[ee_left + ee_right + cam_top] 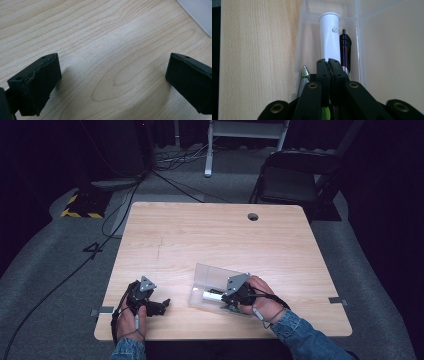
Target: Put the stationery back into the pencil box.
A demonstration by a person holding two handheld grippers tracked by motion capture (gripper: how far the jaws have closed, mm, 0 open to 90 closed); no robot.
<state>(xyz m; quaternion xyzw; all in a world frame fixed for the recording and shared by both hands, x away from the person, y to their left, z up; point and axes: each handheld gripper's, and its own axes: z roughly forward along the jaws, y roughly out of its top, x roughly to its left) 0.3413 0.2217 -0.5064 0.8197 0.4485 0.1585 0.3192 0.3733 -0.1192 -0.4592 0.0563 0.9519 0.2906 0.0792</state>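
- Table [210,235]: light wood; I see no writing on it.
- Clear plastic box [210,276]: lies at the near right of the table, its long side running along my right gripper view.
- White tube [329,37]: lies in the box, long axis pointing away from my right claw; small grey mark near its far end, unreadable.
- Dark pen [345,50]: touching the tube's side, parallel, tip pointing away.
- Green-tipped pen [305,73]: beside my jaws, tip pointing away.
- Right gripper [328,61]: jaws pressed together over the box; I cannot tell whether anything is pinched.
- Left gripper [112,75]: jaws wide apart, holding nothing, over bare wood.
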